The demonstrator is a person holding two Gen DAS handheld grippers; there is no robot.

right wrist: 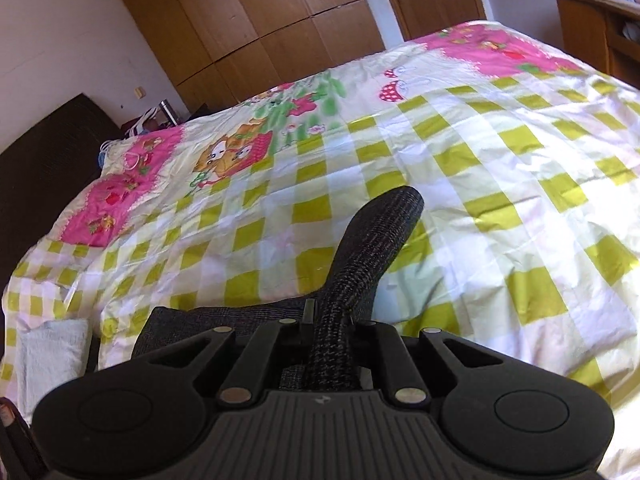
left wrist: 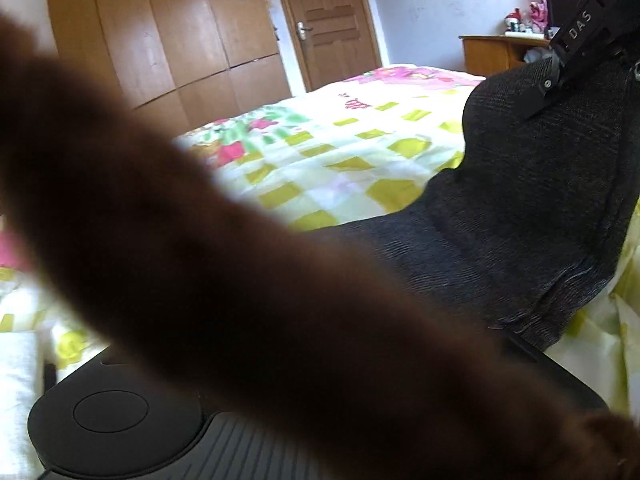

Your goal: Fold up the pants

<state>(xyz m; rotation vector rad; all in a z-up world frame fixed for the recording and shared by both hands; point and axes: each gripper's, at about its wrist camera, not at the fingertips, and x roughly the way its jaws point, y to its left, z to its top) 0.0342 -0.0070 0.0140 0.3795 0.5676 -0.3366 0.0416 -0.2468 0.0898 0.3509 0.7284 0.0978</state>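
Note:
Dark grey pants (left wrist: 532,208) hang over the checked bed cover (left wrist: 360,160) on the right of the left wrist view. My right gripper (left wrist: 540,100) pinches their upper part from above. In the right wrist view a ridge of the same pants (right wrist: 360,264) stands up between the fingers of the right gripper (right wrist: 328,322), which is shut on it. A blurred brown fuzzy band (left wrist: 240,280), very close to the lens, crosses the left wrist view. It hides the left gripper's fingers; only the left gripper's body (left wrist: 120,432) shows.
A green-and-white checked cover (right wrist: 500,200) with pink patches spreads over the whole bed. A folded white cloth (right wrist: 52,356) lies at its near left corner. A wooden wardrobe (right wrist: 260,20) and a door (left wrist: 332,20) stand behind, and a wooden desk (left wrist: 500,52) at the right.

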